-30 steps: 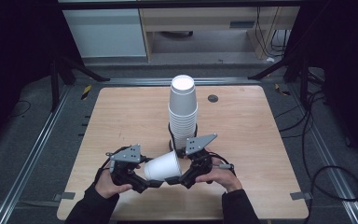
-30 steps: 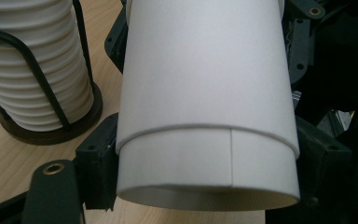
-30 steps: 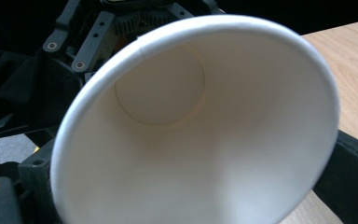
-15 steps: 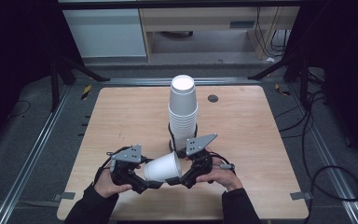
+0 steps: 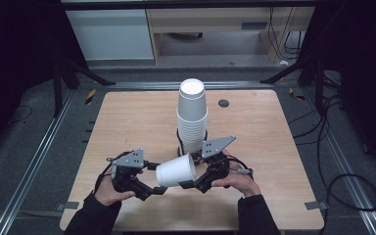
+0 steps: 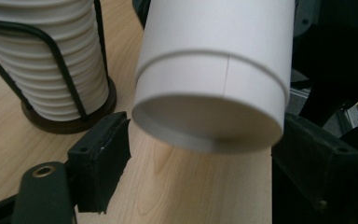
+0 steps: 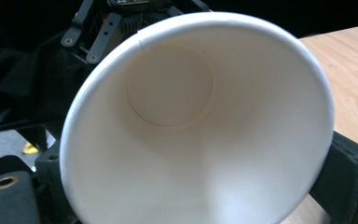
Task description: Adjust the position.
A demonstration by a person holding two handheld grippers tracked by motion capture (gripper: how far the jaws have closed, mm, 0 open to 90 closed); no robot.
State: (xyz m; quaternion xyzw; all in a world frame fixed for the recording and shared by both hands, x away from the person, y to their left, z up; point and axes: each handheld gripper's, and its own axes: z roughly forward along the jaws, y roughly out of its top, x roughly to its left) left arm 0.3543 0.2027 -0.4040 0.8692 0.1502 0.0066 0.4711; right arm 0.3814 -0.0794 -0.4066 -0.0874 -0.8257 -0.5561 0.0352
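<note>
Lying sideways just in front of the cup stack (image 5: 192, 115), the paper cup (image 5: 176, 171), light and easily crushed, is pinched at its rim by the right tongs (image 5: 188, 184) while the left tongs (image 5: 152, 190) stand open around its stiffer base.

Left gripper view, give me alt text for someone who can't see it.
A white paper cup lies on its side, its base end facing the camera, between the left tool's two black jaws above a light wooden table. To its left, a stack of white cups stands in a black wire holder.
</note>
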